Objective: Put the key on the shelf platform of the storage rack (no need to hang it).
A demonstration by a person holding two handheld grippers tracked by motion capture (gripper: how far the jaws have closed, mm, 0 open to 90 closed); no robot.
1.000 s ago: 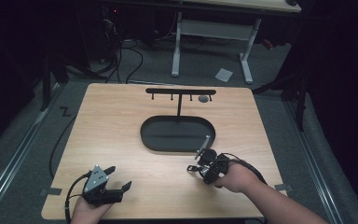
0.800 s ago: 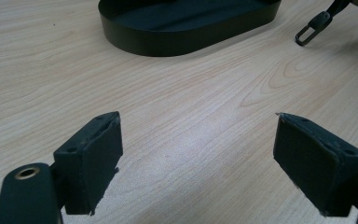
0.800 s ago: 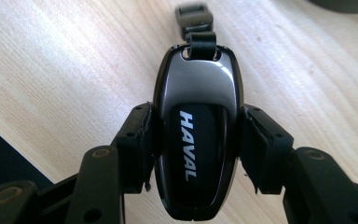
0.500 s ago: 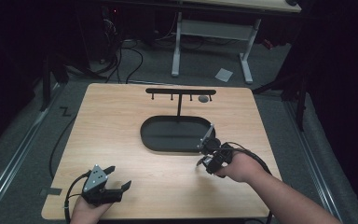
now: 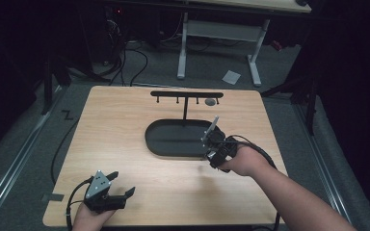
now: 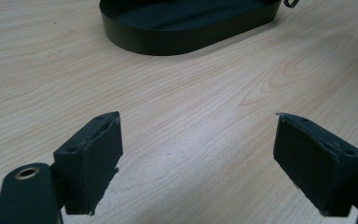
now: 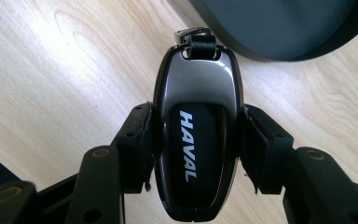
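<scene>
Overhead, worktop was a light wood-grain table [image 5: 125, 139], pale planks w/ visible knots, set on grey carpet in a dark room. Behind far edge: white-legged desk frame [image 5: 221, 43], cables on floor, a small white scrap [image 5: 231, 76] on the carpet. Metal rail ran along floor at left.

On table: black oval tray [image 5: 173, 139] near centre; T-shaped black stand [image 5: 186, 96] w/ pegs rose from tray's far side, small grey item [image 5: 210, 101] hanging at its right end, too small to ID.

My right gripper [image 5: 211, 150] sat at tray's right end, just beside the rim. Jaws clamped on a key fob [image 7: 196, 140], glossy black/dark-silver, held by its two long sides. Lettering read "HAVAL" in white, running along fob's length. Short strap loop at fob's top pointed toward tray wall; fob was above bare wood, not inside tray.

My left gripper [image 5: 123, 187] was at near-left corner of table, well apart from tray. Jaws wide apart, nothing between pads, just wood grain below.
</scene>
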